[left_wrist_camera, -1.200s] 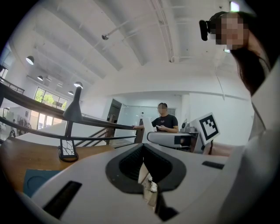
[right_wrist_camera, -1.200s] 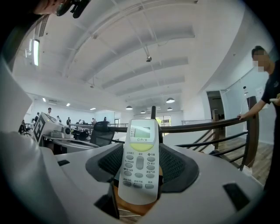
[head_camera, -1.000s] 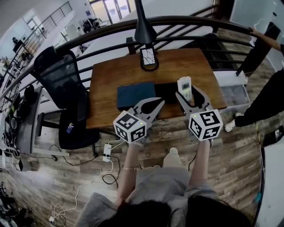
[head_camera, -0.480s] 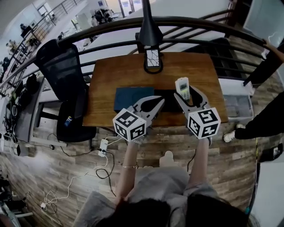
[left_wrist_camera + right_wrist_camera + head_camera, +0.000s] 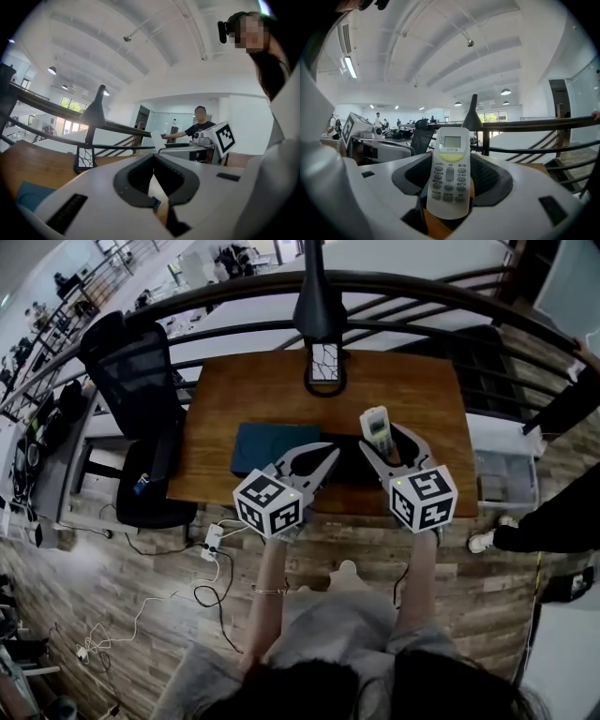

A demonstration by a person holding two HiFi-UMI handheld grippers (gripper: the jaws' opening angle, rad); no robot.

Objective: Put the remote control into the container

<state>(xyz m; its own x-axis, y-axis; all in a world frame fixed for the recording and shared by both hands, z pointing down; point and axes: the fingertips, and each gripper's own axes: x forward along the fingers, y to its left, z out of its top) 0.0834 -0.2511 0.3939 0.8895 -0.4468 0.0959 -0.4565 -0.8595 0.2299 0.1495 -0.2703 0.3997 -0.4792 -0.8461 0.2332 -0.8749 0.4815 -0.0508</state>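
With the right gripper [image 5: 384, 442] jaws clamped on the upright remote control [image 5: 376, 425] above the tabletop [image 5: 253, 395], tilt it flat over the black container [image 5: 343, 461] before releasing; the left gripper [image 5: 319, 457] jaws are closed and empty.

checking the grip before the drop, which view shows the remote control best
The right gripper view: the remote control faces the camera, screen and buttons legible, clamped in the right gripper. The head view shows it small from above, standing out of the jaws. The left gripper view shows nothing clearly the remote.
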